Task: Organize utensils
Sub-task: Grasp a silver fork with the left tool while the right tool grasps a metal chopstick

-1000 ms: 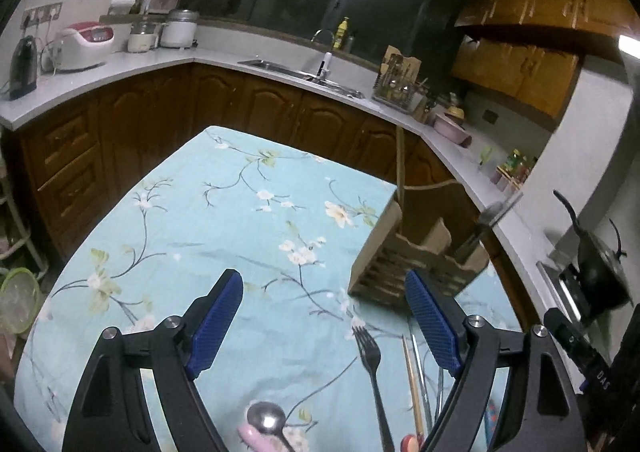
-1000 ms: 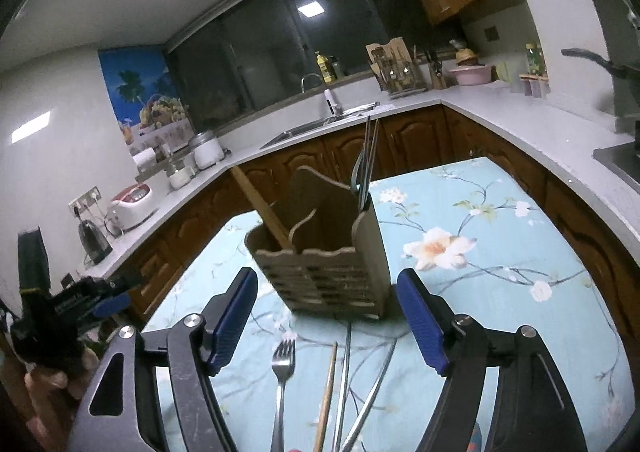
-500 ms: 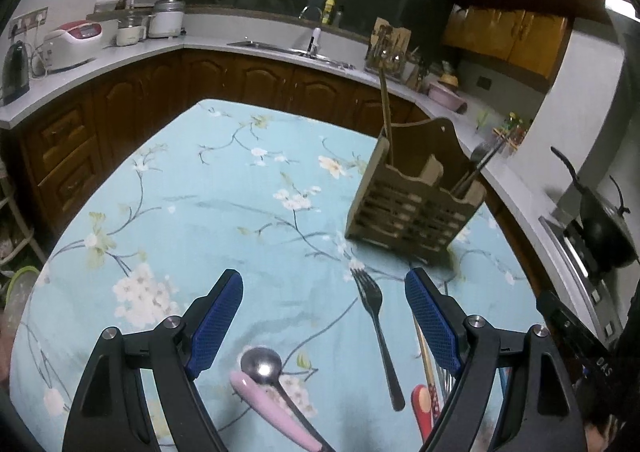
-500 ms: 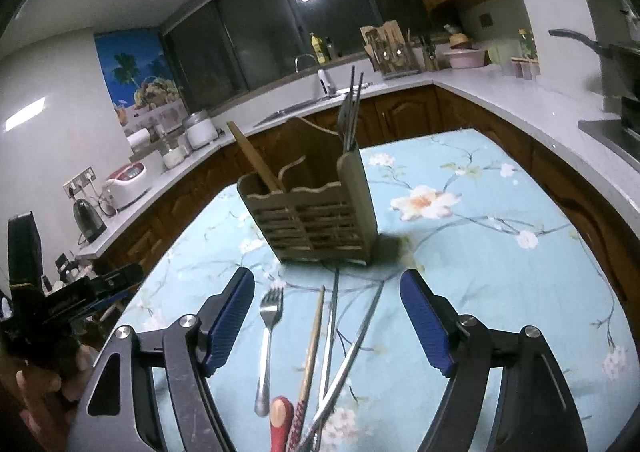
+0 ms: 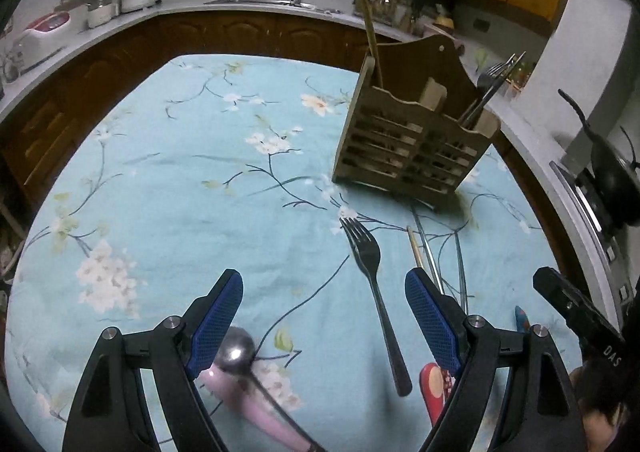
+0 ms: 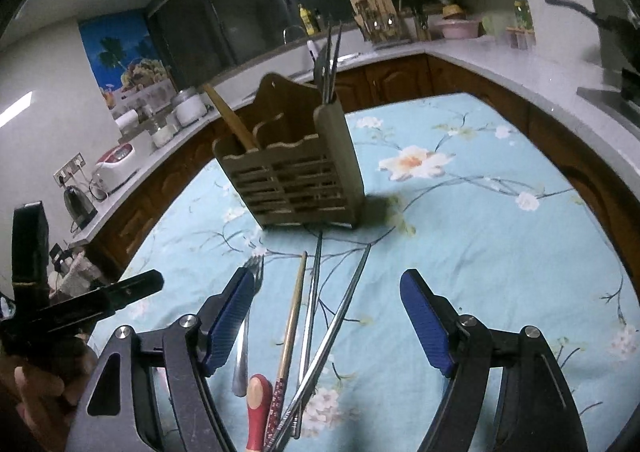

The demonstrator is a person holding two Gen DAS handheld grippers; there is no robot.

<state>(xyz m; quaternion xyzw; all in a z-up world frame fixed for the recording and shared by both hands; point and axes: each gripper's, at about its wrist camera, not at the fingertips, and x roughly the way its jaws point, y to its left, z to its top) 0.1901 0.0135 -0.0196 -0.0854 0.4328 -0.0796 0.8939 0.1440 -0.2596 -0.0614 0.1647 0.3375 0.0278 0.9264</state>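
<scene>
Both open grippers (image 5: 324, 316) (image 6: 328, 316) have dropped toward utensils (image 6: 312, 316)

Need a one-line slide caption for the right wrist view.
Open right hand-held gripper above chopsticks and a fork lying before the wooden caddy on a floral tablecloth.

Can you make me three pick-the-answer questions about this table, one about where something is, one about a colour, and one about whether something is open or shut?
1. Where is the fork?
A. flat on the tablecloth
B. in the sink
C. on the stove

2. What colour is the spoon's handle?
A. green
B. pink
C. black

3. How is the left hand-held gripper?
A. shut on the fork
B. shut on a cup
C. open, holding nothing

Answers: 1 A, it lies in front of the wooden holder. 2 B, the handle below the metal bowl is pink. 3 C, its blue pads stand apart above the cloth.
</scene>
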